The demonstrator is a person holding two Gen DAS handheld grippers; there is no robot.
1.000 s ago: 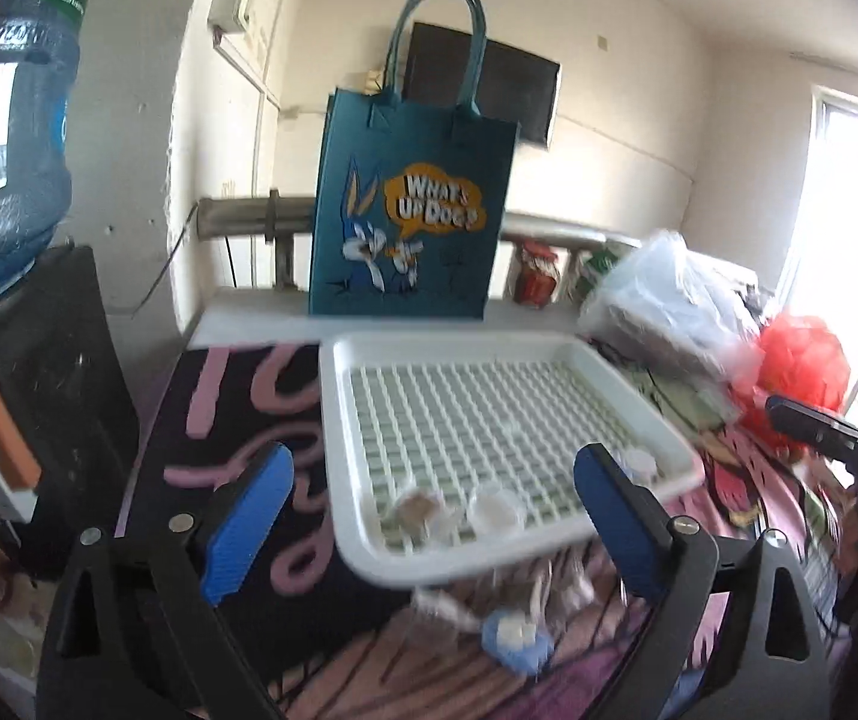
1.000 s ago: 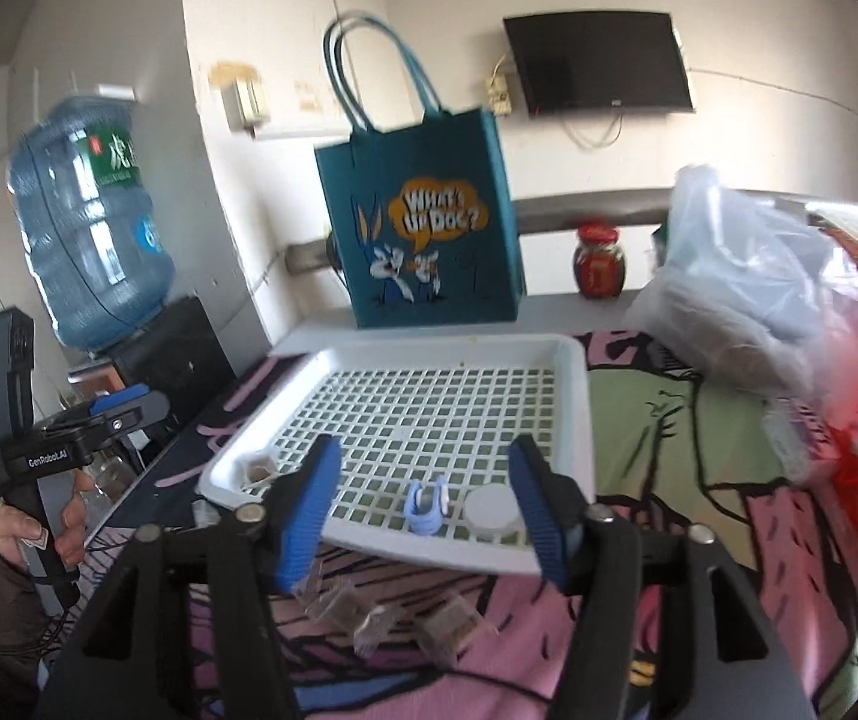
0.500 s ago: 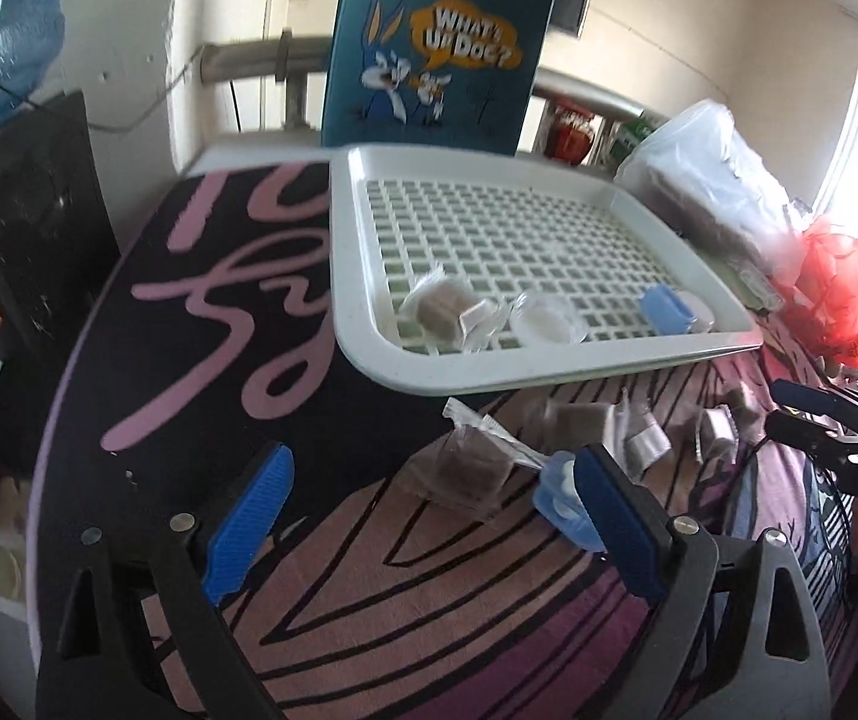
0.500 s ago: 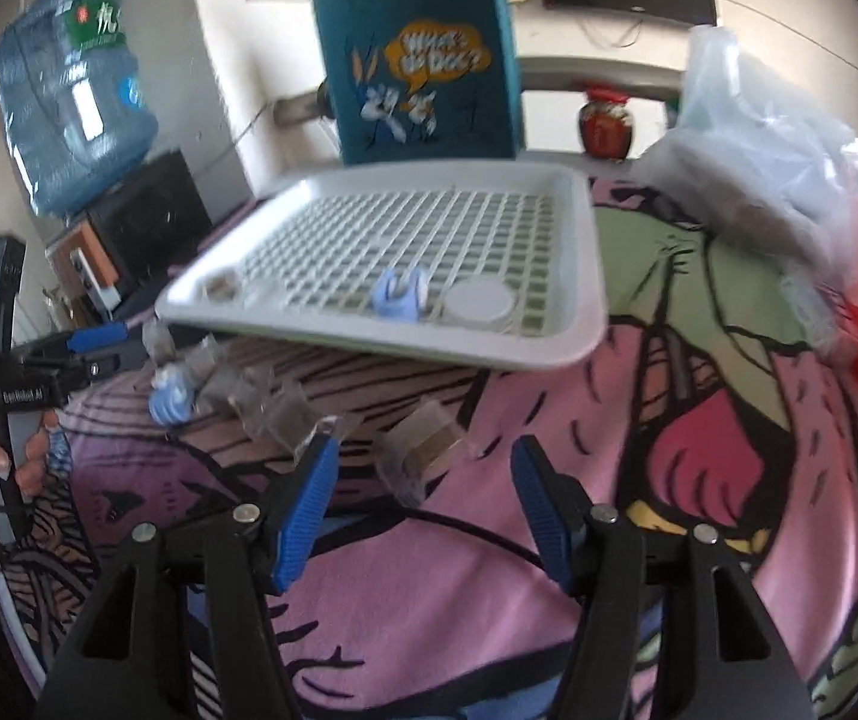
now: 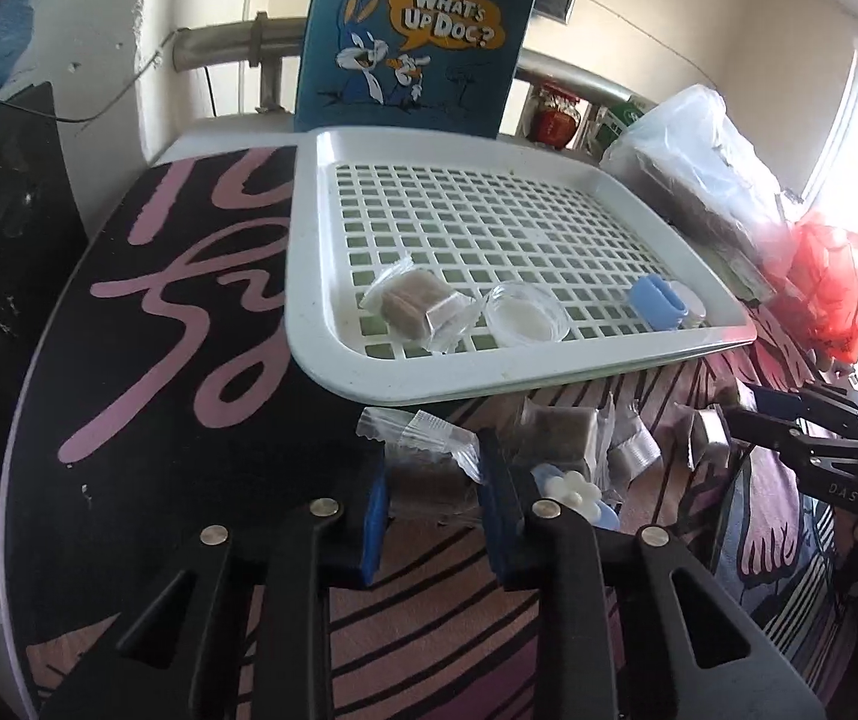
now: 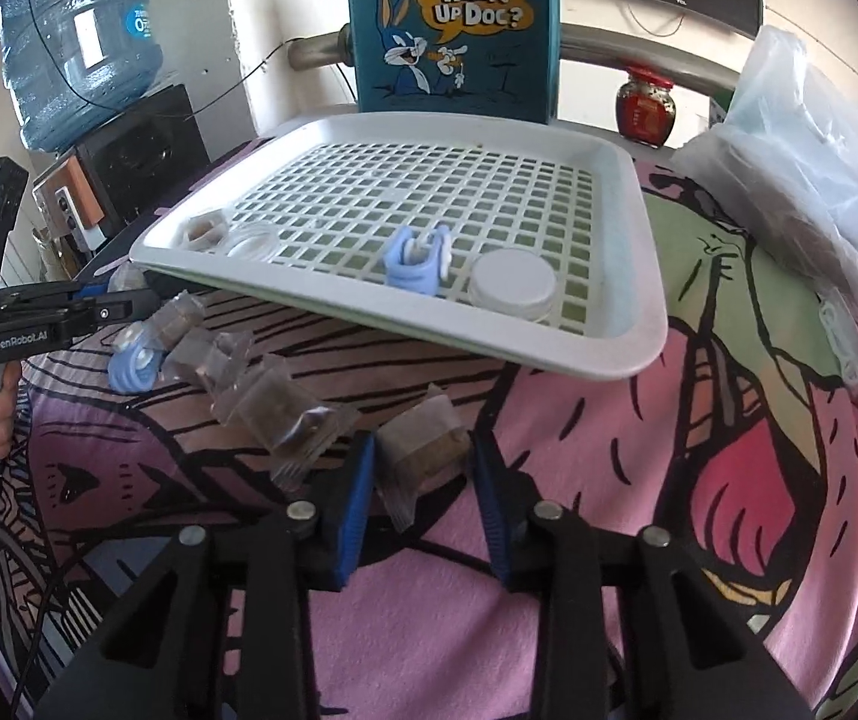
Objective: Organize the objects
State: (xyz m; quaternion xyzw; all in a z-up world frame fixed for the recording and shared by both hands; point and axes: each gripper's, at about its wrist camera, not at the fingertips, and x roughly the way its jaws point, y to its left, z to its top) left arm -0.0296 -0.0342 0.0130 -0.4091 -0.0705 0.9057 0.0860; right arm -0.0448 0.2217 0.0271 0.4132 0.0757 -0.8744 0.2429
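A white lattice tray (image 5: 333,360) (image 6: 627,354) holds a wrapped brown snack (image 5: 414,303), a clear round lid (image 5: 525,318), a blue clip (image 6: 417,261) and a white round lid (image 6: 513,288). Several wrapped brown snacks and a blue flower clip (image 5: 576,495) (image 6: 132,363) lie on the cloth in front of it. My left gripper (image 5: 432,489) is shut on one wrapped snack (image 5: 426,468). My right gripper (image 6: 420,468) is shut on another wrapped snack (image 6: 426,450).
A blue Bugs Bunny tote bag (image 5: 417,30) stands behind the tray. Plastic bags (image 5: 705,180), a red bag (image 5: 831,282) and a red jar (image 6: 645,105) lie to the right. A water jug (image 6: 78,36) and a black speaker (image 6: 141,156) stand to the left.
Both grippers have dropped toward the cloth in front of the tray. Each has gone from wide open to shut on a wrapped snack.
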